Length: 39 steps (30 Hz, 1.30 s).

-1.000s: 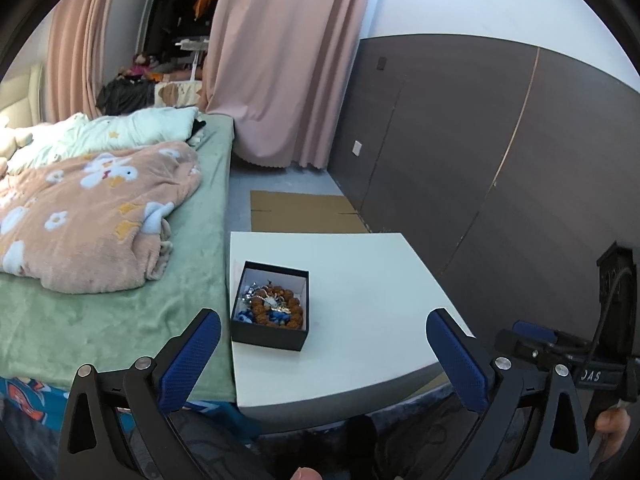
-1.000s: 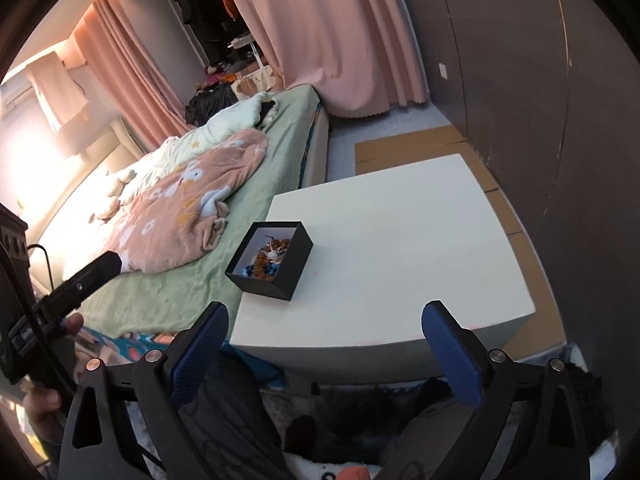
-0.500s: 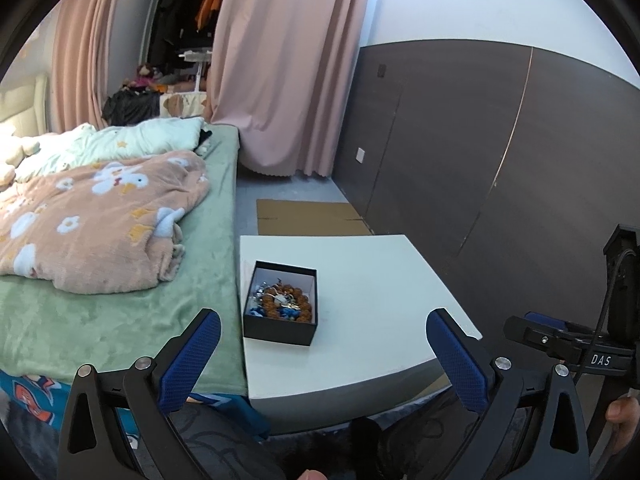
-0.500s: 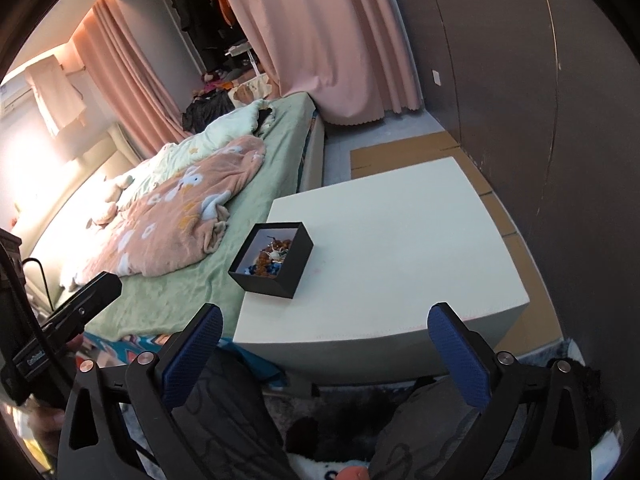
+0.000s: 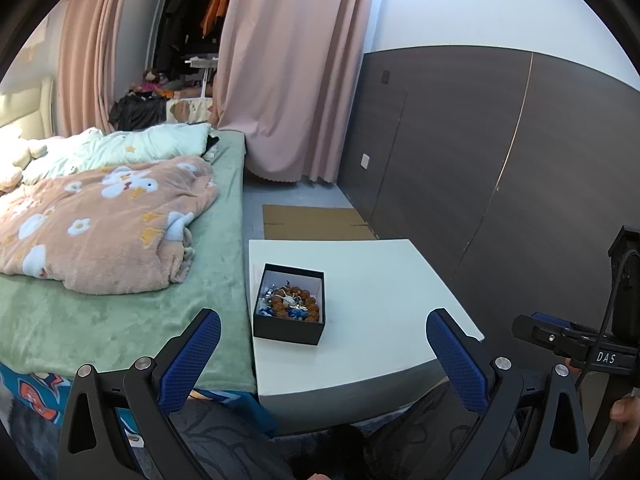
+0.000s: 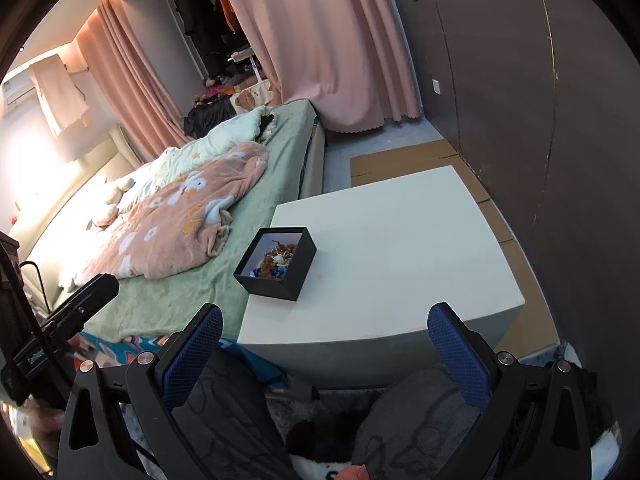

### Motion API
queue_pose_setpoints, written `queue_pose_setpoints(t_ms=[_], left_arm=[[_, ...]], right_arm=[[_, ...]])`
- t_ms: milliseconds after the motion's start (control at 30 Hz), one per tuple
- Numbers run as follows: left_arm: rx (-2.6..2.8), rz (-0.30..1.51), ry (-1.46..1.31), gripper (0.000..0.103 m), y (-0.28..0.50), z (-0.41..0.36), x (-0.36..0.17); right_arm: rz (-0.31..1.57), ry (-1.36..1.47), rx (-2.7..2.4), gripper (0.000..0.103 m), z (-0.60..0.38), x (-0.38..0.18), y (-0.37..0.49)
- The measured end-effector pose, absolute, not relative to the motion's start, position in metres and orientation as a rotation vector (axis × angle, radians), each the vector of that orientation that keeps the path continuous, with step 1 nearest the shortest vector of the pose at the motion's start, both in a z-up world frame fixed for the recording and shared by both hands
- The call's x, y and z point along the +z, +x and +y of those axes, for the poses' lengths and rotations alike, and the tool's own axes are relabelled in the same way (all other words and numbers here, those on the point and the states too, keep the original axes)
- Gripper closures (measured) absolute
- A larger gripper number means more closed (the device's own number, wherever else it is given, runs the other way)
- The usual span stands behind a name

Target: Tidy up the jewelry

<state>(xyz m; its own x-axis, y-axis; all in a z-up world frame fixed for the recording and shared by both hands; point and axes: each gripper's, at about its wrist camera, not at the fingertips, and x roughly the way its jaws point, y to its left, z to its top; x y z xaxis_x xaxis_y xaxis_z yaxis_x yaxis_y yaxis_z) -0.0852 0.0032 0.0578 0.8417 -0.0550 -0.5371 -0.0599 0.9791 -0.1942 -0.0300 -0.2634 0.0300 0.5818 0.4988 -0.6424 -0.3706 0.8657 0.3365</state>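
Two tools in play, both spread wide and holding nothing.

Left wrist view: left tool (image 5: 320, 356) hangs short of the near edge of the white table (image 5: 380, 320), blue pads well apart. The black box (image 5: 289, 304) sits on the table's left side, near the edge that runs along the bed (image 5: 120, 312). No lid in sight, box is open on top. Inside it lies the jewelry (image 5: 290, 304): a brown bead bracelet, some blue beads, something silvery, all heaped together. Single pieces are too small to separate. The rest of the table top carries nothing else. Right tool's body (image 5: 572, 340) shows at the far right edge, held by a hand.

Right wrist view: right tool (image 6: 326, 342) is also held back from the near table edge, pads wide apart, aimed at the table middle. Box (image 6: 276, 264) sits left of its line, jewelry (image 6: 276, 260) piled inside. Left tool's body (image 6: 60, 320) visible at far left over the bed side.

Judgement on step: both tools are off the box, none engaged. The scene fits two stages: pieces waiting in the box to be taken out and sorted, or pieces already gathered into it. Can't tell which.

If a grab follows, it calls for coming down into the box from above and a fine pinch on one strand; tangling is likely.
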Motion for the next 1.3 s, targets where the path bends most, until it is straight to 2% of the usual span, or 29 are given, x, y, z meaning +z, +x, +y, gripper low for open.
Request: queue_pose_setpoints(t_ms=[1300], left_arm=[[0.033, 0.559, -0.209, 0.001, -0.103, -0.003, 0.065]], right_arm=[[0.766, 0.181, 0.521, 0.000, -0.272, 0.041, -0.052]])
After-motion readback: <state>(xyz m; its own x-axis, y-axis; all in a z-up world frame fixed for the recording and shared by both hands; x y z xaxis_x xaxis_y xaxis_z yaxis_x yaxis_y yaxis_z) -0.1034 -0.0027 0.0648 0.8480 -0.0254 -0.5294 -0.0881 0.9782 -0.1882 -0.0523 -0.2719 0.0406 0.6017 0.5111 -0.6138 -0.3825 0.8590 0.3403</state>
